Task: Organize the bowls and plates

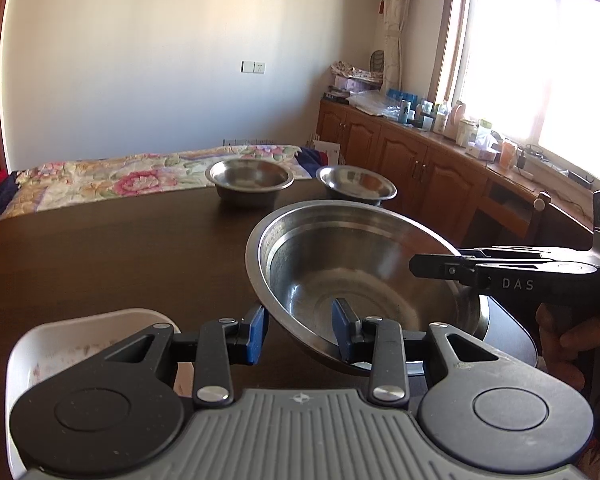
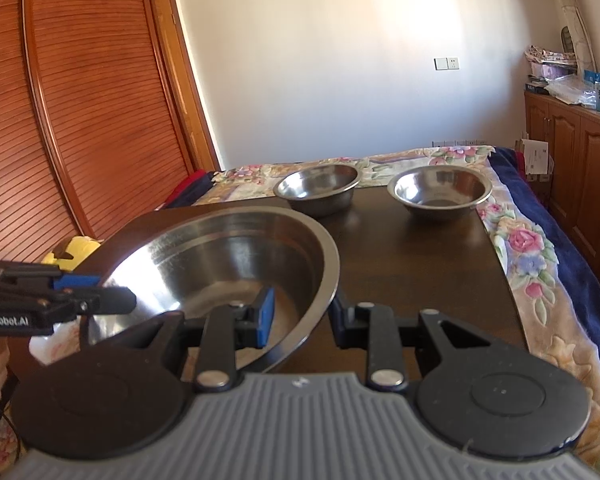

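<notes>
A large steel bowl is tilted near the front of the dark table; it also shows in the right wrist view. My left gripper is open, its jaws astride the bowl's near left rim. My right gripper is open, its jaws astride the bowl's right rim. Two smaller steel bowls stand upright at the far edge, also in the right wrist view. A white dish lies under my left gripper.
A bed with a floral quilt lies beyond the table. Wooden cabinets with clutter run along the right under a window. A slatted wooden wardrobe stands on the left. A yellow object sits off the table's left edge.
</notes>
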Motion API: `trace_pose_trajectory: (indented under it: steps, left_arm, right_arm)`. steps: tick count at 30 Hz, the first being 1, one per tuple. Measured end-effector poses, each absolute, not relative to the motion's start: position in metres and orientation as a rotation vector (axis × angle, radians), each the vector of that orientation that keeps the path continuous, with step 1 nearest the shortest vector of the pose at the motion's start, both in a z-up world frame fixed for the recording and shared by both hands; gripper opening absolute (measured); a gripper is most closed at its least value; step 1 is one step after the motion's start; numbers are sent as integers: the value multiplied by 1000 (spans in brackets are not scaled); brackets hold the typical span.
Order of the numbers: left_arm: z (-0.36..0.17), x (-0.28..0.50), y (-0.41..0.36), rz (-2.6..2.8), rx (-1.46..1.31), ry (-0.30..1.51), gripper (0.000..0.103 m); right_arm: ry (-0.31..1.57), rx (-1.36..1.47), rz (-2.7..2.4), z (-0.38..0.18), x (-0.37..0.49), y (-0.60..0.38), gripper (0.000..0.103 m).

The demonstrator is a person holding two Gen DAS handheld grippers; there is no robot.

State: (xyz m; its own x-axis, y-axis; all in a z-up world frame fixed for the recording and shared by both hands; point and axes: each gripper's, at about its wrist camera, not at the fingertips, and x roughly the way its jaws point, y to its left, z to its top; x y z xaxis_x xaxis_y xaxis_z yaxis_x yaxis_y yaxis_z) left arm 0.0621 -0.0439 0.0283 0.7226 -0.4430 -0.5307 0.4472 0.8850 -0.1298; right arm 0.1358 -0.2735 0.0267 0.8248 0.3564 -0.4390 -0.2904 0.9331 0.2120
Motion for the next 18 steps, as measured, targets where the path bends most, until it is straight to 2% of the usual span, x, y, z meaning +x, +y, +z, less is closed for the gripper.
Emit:
trace_pose_trajectory:
  steps: [18]
  left_arm:
    - [6,58,-39,-479,17,645,36]
  right_arm:
    - [545,152,353,2,126,-267,31]
